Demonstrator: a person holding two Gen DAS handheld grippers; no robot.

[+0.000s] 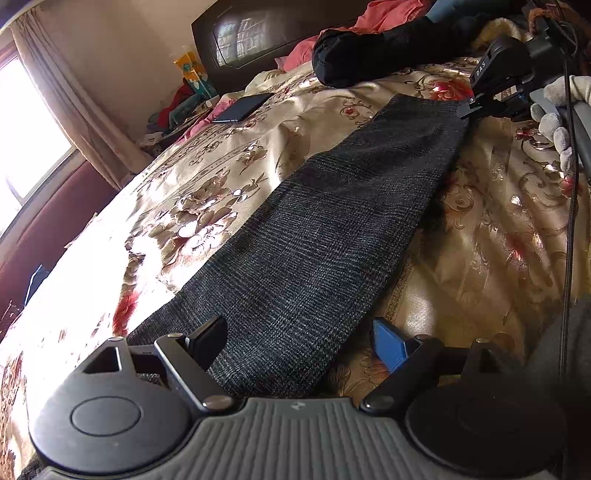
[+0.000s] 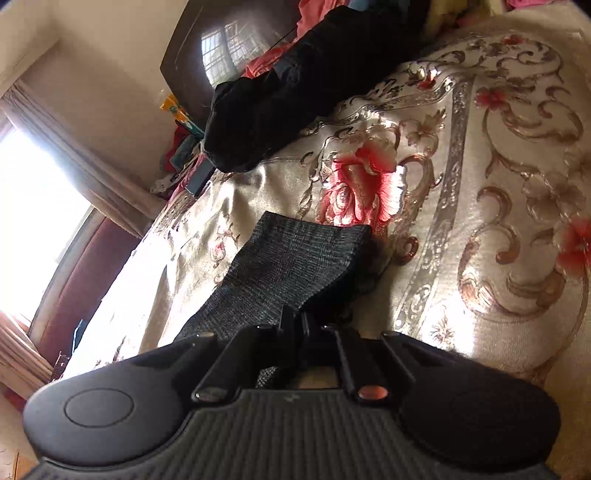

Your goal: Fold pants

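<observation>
Dark grey checked pants (image 1: pixel 314 236) lie as one long folded strip on the floral bedspread (image 1: pixel 184 192). My left gripper (image 1: pixel 299 343) is open at the strip's near end, with the cloth lying between its black finger and blue finger (image 1: pixel 391 347), which stand wide apart. At the far end my right gripper (image 1: pixel 466 108), held by a gloved hand (image 1: pixel 554 122), pinches the corner of the pants. In the right wrist view the right gripper (image 2: pixel 293 319) has its fingers together on the edge of the pants (image 2: pixel 291 258).
A long black bag (image 1: pixel 369 51) lies across the bed near the dark headboard (image 1: pixel 258 33), with pink clothes (image 1: pixel 388 14) behind it. A dark flat device (image 1: pixel 243 107) rests on the bedspread at the back left. A black cable (image 1: pixel 569 206) hangs at the right.
</observation>
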